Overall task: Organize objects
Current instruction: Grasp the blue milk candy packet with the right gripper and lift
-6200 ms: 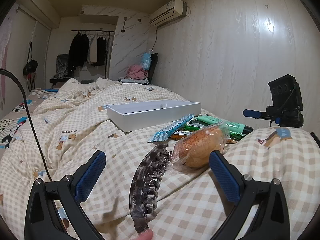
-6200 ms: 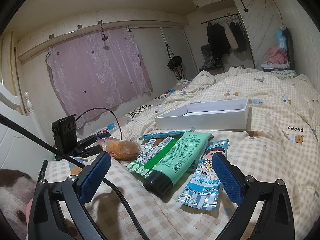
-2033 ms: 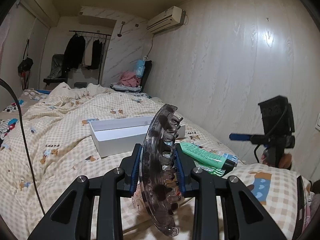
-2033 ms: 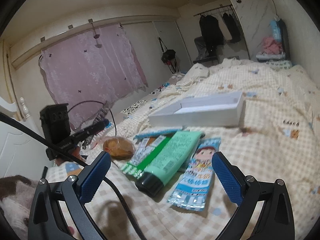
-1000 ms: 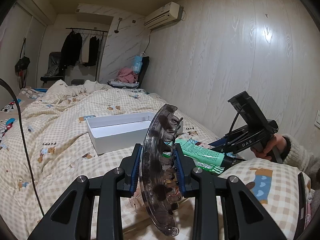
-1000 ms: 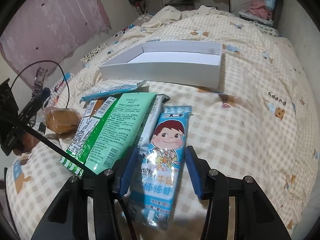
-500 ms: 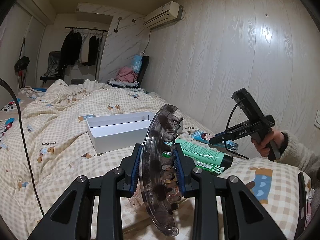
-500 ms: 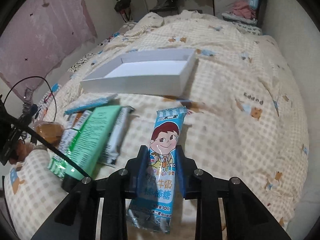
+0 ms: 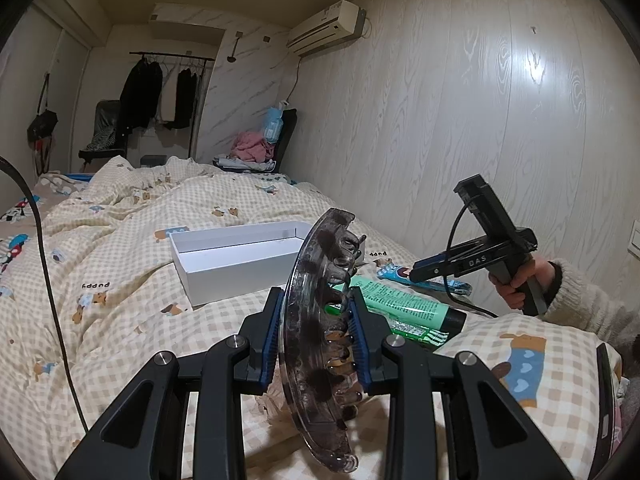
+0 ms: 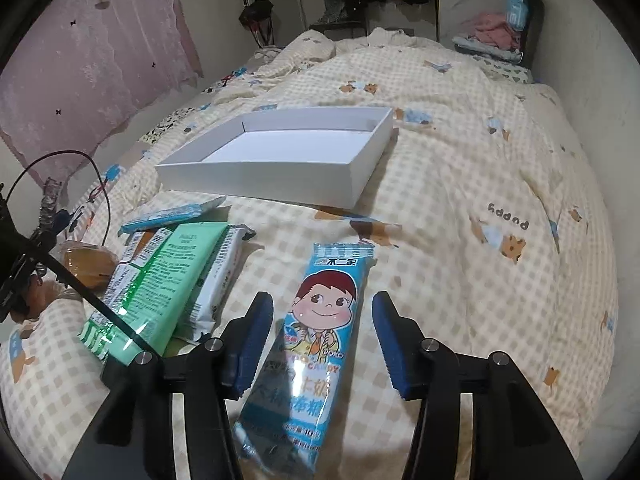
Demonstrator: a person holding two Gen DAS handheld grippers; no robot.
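Left tongs clamped on hair claw, held above the bed; right tongs opening, pads clear of candy packet lying between them; white box far; risk: packet stays behind, soft quilt yields under regrasp.

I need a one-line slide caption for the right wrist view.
Right gripper opening, pads clear of the blue candy packet lying between them on the checked quilt, the empty white box beyond.

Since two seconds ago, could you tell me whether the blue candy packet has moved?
Yes. The blue candy packet has shifted away from the green tube it lay against; bare quilt now shows between them.
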